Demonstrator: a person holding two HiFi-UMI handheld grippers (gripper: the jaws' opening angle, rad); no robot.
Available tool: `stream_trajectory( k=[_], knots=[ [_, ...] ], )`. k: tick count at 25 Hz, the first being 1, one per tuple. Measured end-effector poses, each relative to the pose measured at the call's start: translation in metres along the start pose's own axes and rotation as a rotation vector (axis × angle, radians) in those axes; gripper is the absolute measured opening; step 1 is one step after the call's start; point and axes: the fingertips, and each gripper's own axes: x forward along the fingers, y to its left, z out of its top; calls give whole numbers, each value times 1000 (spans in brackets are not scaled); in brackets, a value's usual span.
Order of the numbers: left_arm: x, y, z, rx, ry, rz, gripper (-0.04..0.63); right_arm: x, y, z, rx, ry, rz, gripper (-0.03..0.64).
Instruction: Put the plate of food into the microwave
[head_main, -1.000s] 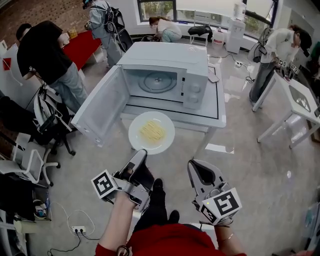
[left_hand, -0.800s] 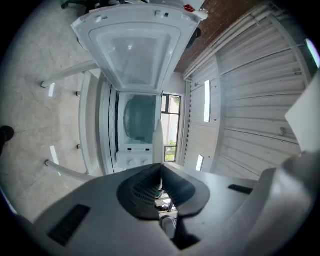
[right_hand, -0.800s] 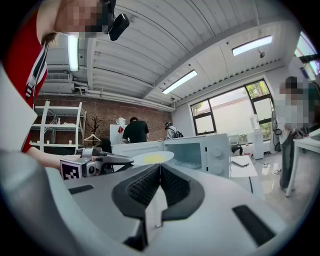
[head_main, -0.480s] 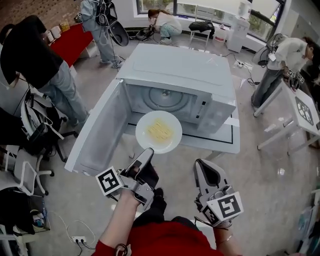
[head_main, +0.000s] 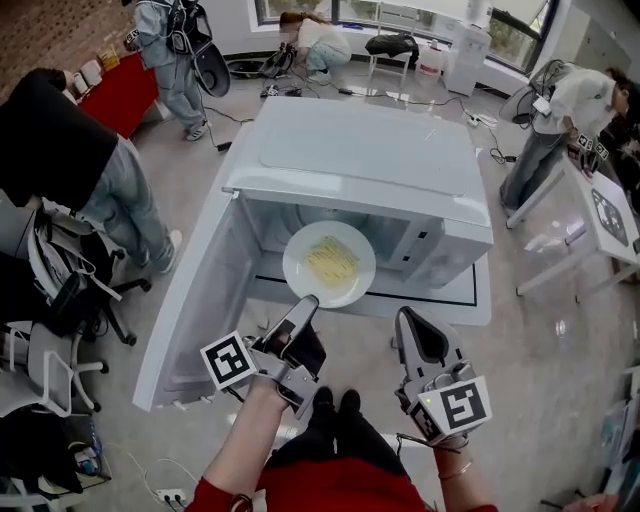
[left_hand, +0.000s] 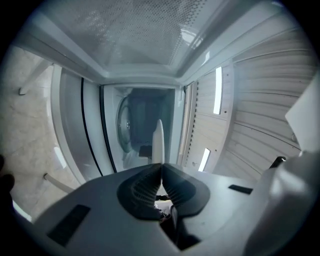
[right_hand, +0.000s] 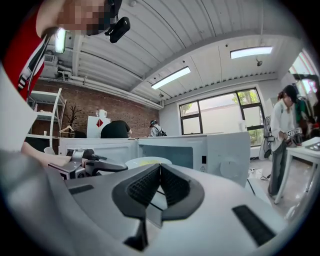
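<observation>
A white plate (head_main: 329, 263) of yellow noodles hangs level at the mouth of the white microwave (head_main: 370, 150), its far half over the cavity floor. My left gripper (head_main: 308, 300) is shut on the plate's near rim. In the left gripper view the plate (left_hand: 158, 142) shows edge-on as a thin white sliver rising from the left gripper (left_hand: 161, 167), with the glass turntable (left_hand: 125, 125) beyond it. My right gripper (head_main: 408, 318) hangs to the right of the plate, shut with nothing in it. The right gripper (right_hand: 160, 170) looks at the microwave's front (right_hand: 220, 155) from outside.
The microwave door (head_main: 190, 300) stands swung wide to the left, close beside my left arm. The microwave sits on a glass-topped table (head_main: 470, 300). Several people stand around the room, with office chairs (head_main: 50, 300) at the left and a white table (head_main: 610, 220) at the right.
The plate has travelled forward with my left gripper, from in front of the table to the microwave's mouth. My right gripper came along beside it, still shut.
</observation>
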Motion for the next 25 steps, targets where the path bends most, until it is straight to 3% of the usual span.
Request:
stream_trajectory(
  k=[4,8,16,19,25],
  knots=[
    [14,7,10,2,-11,8,17,13,-8,8,-3,-34,-6,14],
    [24,14,22,6,-35,5,17,21,-11,1,-23,10,-26,15],
    [40,36,51,25,-89,-4,17,49,-3,-8,18,-64,-3,15],
    [47,44,59,37,-89,-10,17,56,-1,-26,8,-46,15,15],
    [65,52,73,48,-85,-18,17,74,1,-31,22,-124,1,15]
  ],
)
